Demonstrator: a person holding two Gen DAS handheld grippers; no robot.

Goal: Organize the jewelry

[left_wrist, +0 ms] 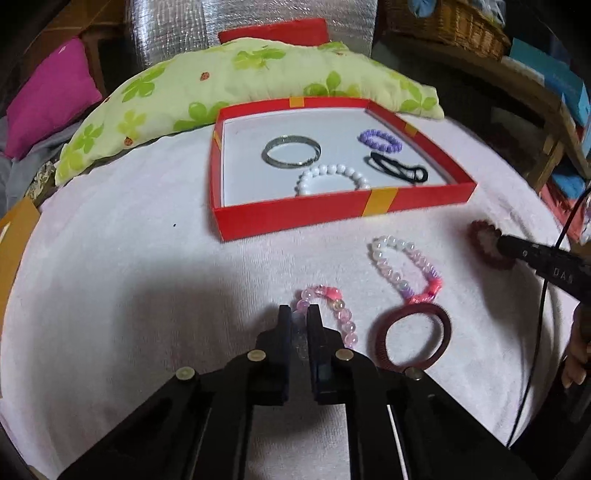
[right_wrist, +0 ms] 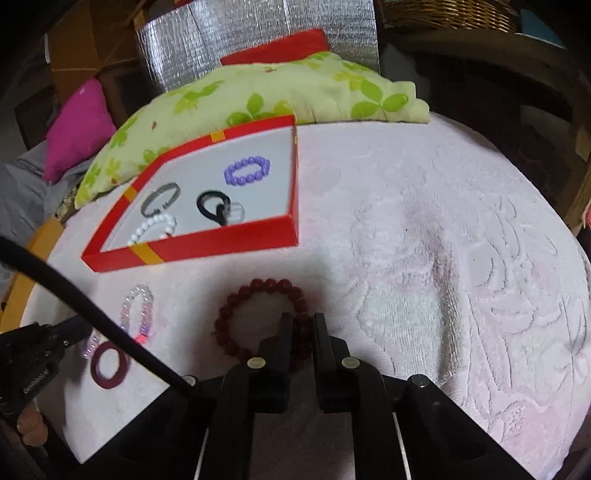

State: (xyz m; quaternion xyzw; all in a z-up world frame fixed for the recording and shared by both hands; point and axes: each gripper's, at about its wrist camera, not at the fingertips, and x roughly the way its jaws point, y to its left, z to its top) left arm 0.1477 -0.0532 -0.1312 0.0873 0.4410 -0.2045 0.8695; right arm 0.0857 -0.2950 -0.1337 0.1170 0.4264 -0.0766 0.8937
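Note:
A red box point(left_wrist: 295, 218) holds a silver bangle point(left_wrist: 291, 152), a white bead bracelet point(left_wrist: 332, 179), a purple bead bracelet point(left_wrist: 380, 140) and a black hair tie point(left_wrist: 397, 168). My left gripper point(left_wrist: 298, 314) is shut on a pink bead bracelet point(left_wrist: 338, 314) lying on the white towel. A pink-white bracelet point(left_wrist: 406, 269) and a maroon hair tie point(left_wrist: 412, 338) lie to its right. My right gripper point(right_wrist: 303, 321) is shut on a dark red bead bracelet point(right_wrist: 258, 317), also seen at the right edge of the left wrist view point(left_wrist: 487, 243).
A green leaf-print pillow point(left_wrist: 221, 85) lies behind the box, and a pink cushion point(left_wrist: 51, 96) lies at the far left. A wicker basket point(left_wrist: 443, 22) and wooden shelves stand at the right. A black cable point(right_wrist: 92, 306) crosses the right wrist view.

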